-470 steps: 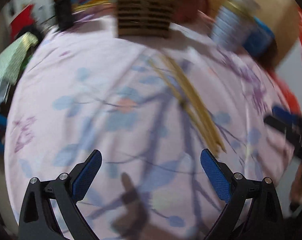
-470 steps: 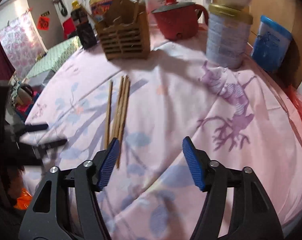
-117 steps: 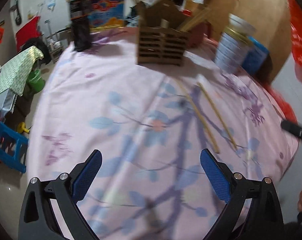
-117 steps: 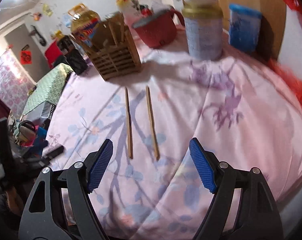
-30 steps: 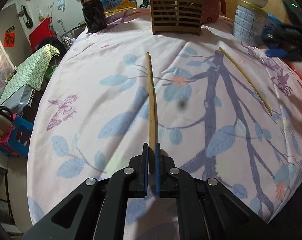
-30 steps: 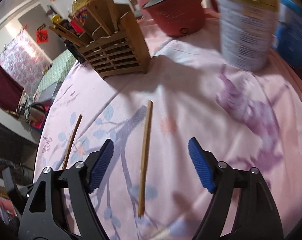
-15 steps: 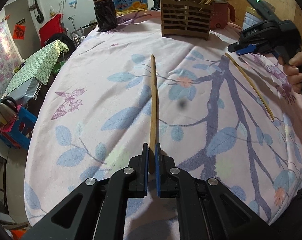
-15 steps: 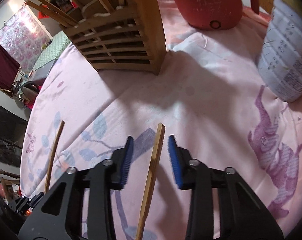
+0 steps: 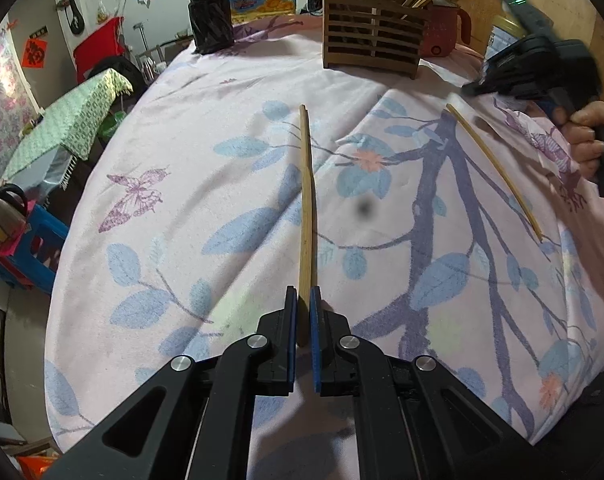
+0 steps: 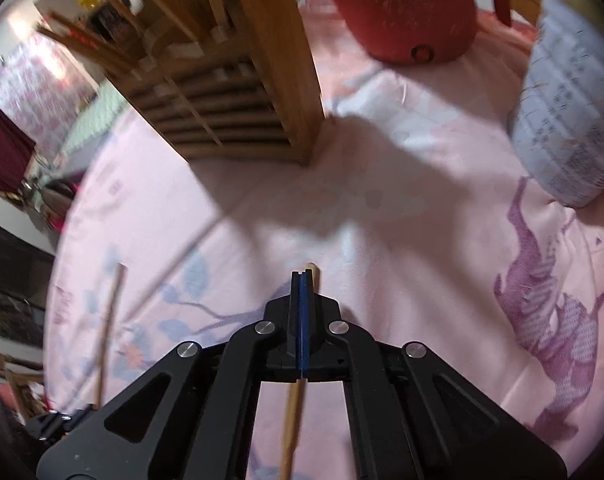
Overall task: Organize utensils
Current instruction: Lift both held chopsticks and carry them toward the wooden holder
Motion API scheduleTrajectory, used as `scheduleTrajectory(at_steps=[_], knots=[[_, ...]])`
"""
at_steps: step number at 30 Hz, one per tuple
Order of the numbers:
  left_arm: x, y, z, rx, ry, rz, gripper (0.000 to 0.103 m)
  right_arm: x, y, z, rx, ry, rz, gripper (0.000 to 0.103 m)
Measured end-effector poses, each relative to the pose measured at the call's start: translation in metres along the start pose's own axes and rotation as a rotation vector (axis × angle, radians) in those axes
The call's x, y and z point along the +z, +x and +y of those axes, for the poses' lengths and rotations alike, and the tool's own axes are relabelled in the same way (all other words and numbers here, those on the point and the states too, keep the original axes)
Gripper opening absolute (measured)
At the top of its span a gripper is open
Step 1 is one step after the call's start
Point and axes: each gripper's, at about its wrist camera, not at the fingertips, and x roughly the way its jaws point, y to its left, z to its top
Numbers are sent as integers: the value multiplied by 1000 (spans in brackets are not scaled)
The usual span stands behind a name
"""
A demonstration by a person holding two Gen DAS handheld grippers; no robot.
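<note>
- Pink floral tablecloth (image 9: 182,184) covers the surface; a slatted wooden utensil holder (image 9: 372,40) at the upper centre already has several chopsticks standing in it.
- Two remain outside it. Left tongs (image 9: 303,320) pinch the near end of one chopstick (image 9: 307,184).
- Right tongs (image 10: 302,320) are pressed together on the other chopstick (image 10: 292,428); its grip is partly hidden, its far tip (image 10: 313,267) barely peeking out.
</note>
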Motion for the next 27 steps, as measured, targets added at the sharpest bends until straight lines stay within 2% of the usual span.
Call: scheduleTrajectory(at_steps=[2, 4, 6, 8, 9, 13, 18, 21, 22, 23, 24, 26, 27], knots=[[3, -3, 1, 2, 2, -2, 7, -2, -26, 6, 13, -16, -65, 1], [8, -10, 3, -10, 2, -11, 7, -4, -38, 10, 14, -36, -85, 1], [11, -12, 3, -18, 5, -12, 7, -5, -36, 12, 26, -44, -44, 8], [12, -10, 2, -20, 14, -4, 7, -6, -20, 6, 51, -13, 32, 24], [11, -8, 1, -22, 19, 4, 7, -6, -9, 2, 45, 7, 60, 24], [9, -8, -2, -22, 35, 20, 7, -3, 19, -8, 18, 61, 107, 24], [9, -13, -2, -14, 29, 23, 7, 1, 47, -3, -56, 56, 146, 24], [6, -12, 0, 1, 22, 36, 7, 1, 51, 0, -99, 44, 127, 18], [5, -11, 2, 5, 12, 41, 7, 1, 52, 1, -101, 35, 127, 8], [3, -11, 5, 2, 1, 43, 8, -1, 51, 3, -101, 26, 119, 7], [1, -11, 9, -12, -16, 46, 10, -1, 50, 4, -100, 21, 113, 7], [-1, -13, 12, -9, -24, 41, 32, -3, 42, 5, -87, 20, 92, 7], [-3, -14, 13, -2, -25, 35, 37, -5, 35, 6, -70, 25, 76, 7]])
